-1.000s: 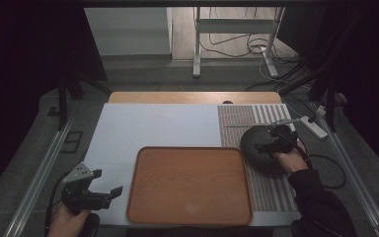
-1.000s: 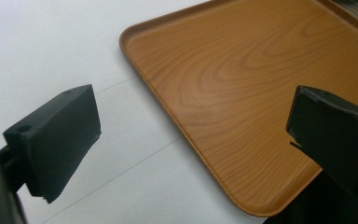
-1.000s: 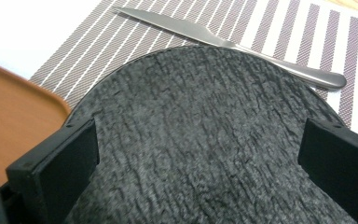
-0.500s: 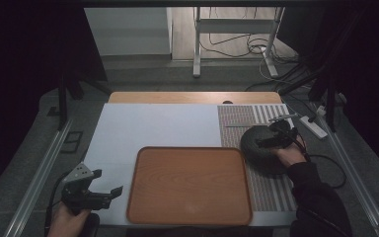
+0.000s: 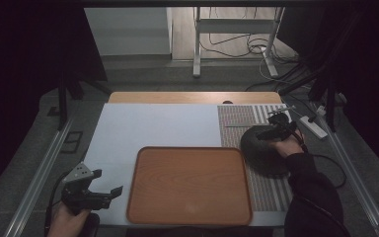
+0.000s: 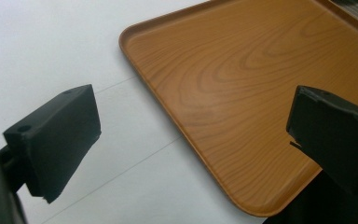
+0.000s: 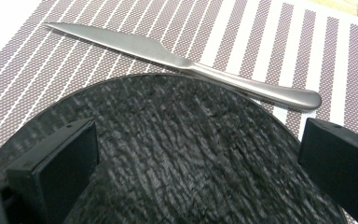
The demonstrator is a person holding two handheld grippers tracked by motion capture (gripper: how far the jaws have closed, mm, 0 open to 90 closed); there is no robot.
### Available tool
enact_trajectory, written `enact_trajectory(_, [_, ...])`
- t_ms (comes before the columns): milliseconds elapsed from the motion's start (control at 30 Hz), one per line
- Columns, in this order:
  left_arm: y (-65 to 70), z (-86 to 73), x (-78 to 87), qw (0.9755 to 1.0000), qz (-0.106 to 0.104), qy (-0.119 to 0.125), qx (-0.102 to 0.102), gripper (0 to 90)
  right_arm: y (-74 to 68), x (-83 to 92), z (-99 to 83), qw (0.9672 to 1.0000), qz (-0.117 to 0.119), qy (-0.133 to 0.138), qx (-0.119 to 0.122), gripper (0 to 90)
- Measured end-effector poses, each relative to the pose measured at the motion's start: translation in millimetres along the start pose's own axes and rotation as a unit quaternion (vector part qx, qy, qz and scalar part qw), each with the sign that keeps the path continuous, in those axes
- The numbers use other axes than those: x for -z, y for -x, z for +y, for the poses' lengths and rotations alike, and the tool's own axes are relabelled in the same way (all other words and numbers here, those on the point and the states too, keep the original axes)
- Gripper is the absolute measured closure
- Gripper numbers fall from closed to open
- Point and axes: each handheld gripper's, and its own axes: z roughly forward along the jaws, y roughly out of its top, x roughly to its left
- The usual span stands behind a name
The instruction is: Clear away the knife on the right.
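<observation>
Your right gripper (image 5: 278, 129) hangs released over the dark plate (image 7: 186, 154) on the striped mat at right, knife (image 7: 182, 60) just beyond, nothing grasped yet, while your left gripper (image 5: 94, 192) waits open beside the empty tray (image 5: 190, 185).

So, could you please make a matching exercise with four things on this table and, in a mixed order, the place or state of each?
Things:
1. wooden tray
2. knife
3. dark round plate
4. left gripper

Places or states:
a. open, at the near left corner beside the tray
b. lying flat on the striped placemat, beyond the plate
c. under the open right gripper
d. bare, in the middle of the near side

Pairs: 1-d, 2-b, 3-c, 4-a
</observation>
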Motion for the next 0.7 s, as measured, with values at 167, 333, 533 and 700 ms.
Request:
enact_trajectory(167, [-0.2,0.0,0.0,1.0,-0.001,0.0,0.0,2.8,2.9,-4.1,5.4,1.0,-0.001,-0.002,0.002,1.2])
enact_trajectory(333, [-0.4,-0.1,0.1,1.0,-0.001,0.001,0.001,2.8,10.3,-7.1,10.3,1.0,-0.006,0.005,-0.002,15.5])
enact_trajectory(533, [-0.7,-0.1,0.2,1.0,-0.002,0.001,0.002,2.8,23.2,-9.8,17.4,0.9998,-0.002,0.016,-0.005,39.9])
enact_trajectory(700, [-0.6,0.0,0.1,1.0,-0.002,0.0,0.002,2.8,33.2,-15.1,23.1,0.9998,0.019,0.002,-0.009,59.6])
